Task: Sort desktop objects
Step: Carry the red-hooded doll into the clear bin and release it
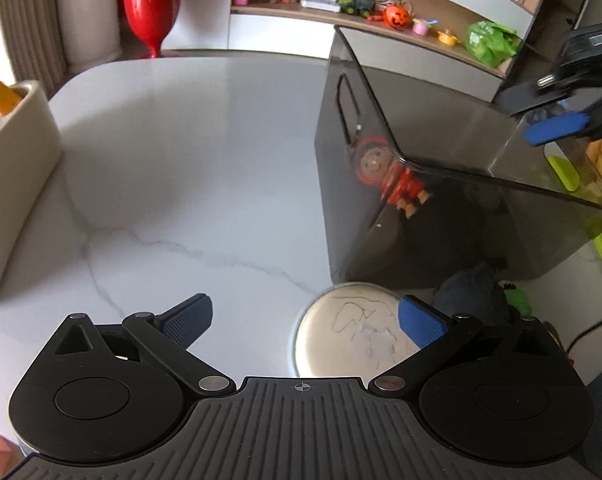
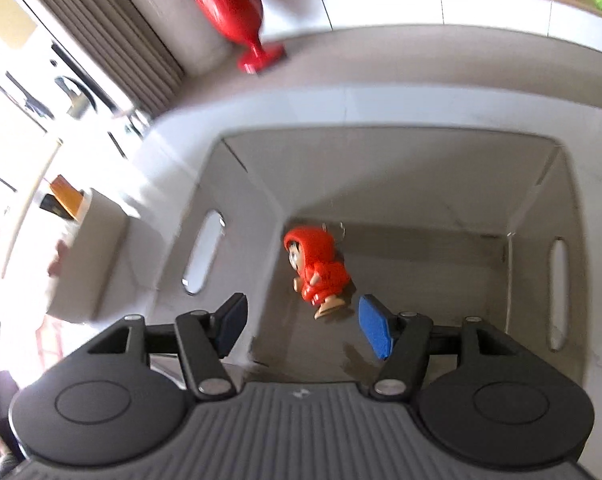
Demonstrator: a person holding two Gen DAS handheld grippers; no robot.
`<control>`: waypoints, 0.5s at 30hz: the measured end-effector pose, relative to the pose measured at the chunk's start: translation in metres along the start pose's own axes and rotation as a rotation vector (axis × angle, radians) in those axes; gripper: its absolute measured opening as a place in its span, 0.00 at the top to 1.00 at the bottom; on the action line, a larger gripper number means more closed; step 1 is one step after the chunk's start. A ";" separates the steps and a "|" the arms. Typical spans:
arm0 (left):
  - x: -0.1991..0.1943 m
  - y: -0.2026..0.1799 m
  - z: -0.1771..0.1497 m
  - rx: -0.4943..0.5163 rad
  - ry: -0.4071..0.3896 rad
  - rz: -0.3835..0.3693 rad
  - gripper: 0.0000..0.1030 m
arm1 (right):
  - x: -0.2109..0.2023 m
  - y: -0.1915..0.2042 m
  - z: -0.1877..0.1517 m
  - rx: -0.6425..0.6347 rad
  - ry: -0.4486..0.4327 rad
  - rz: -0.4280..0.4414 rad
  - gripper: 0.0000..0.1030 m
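- The red-hooded toy figure [image 2: 319, 270] is seen lying on the floor of the smoky transparent plastic bin [image 2: 381, 160], at the centre of the right wrist view.
- The right gripper [image 2: 305, 326] is held above the bin, its blue pads apart and nothing between them.
- The left gripper [image 1: 305, 320] is spread wide over the white marble tabletop [image 1: 189, 152], nothing gripped.
- A round silver tin lid [image 1: 349, 328] is seen at lower centre, beside the bin.
- A cream rectangular container [image 1: 13, 184] stands at the left edge.
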State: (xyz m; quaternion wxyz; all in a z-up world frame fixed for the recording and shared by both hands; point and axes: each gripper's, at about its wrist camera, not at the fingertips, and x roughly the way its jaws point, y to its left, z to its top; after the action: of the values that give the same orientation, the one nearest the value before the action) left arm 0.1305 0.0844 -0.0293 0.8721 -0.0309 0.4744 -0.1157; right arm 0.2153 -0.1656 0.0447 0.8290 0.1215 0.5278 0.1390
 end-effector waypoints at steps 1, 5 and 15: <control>0.003 -0.001 0.000 -0.005 0.008 0.001 0.00 | -0.001 -0.002 0.003 0.009 -0.029 0.022 0.37; 0.010 -0.007 -0.001 -0.005 0.037 0.023 0.00 | -0.018 -0.013 -0.010 0.026 -0.147 0.113 0.31; 0.030 -0.002 -0.002 -0.062 0.140 -0.060 0.00 | -0.063 -0.038 -0.096 -0.016 -0.211 0.138 0.26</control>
State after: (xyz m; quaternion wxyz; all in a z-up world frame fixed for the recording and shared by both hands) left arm 0.1443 0.0757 -0.0549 0.8314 -0.0640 0.5366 -0.1290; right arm 0.1062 -0.2181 0.0447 0.8694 0.1651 0.4268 0.1865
